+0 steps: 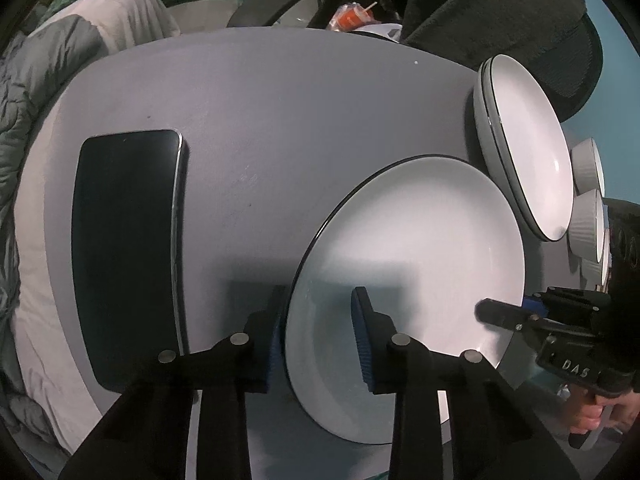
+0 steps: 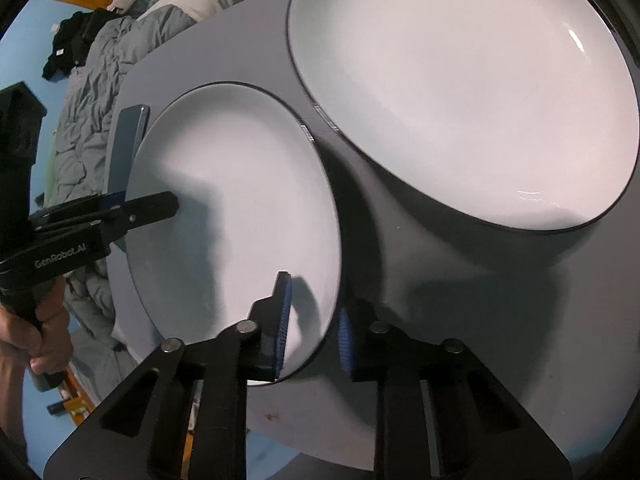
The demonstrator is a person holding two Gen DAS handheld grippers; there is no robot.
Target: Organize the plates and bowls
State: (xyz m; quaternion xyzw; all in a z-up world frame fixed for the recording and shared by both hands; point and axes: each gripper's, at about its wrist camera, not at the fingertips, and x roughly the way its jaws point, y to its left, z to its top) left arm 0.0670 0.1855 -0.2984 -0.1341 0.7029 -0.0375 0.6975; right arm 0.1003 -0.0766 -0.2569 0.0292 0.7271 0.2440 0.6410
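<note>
A white plate (image 1: 408,280) lies on the grey counter (image 1: 280,120), pinched at opposite rims by the left gripper (image 1: 318,332) and right gripper (image 2: 312,320). An uneven lift could tip it against the nearby stack (image 2: 460,92) or phone (image 1: 124,260).

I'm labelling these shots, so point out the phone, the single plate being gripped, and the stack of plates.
phone (image 1: 124,256), left wrist view, middle of its dark screen.
single plate (image 2: 248,200), right wrist view, white centre.
stack of plates (image 1: 528,152), left wrist view, top plate's white inside.
</note>
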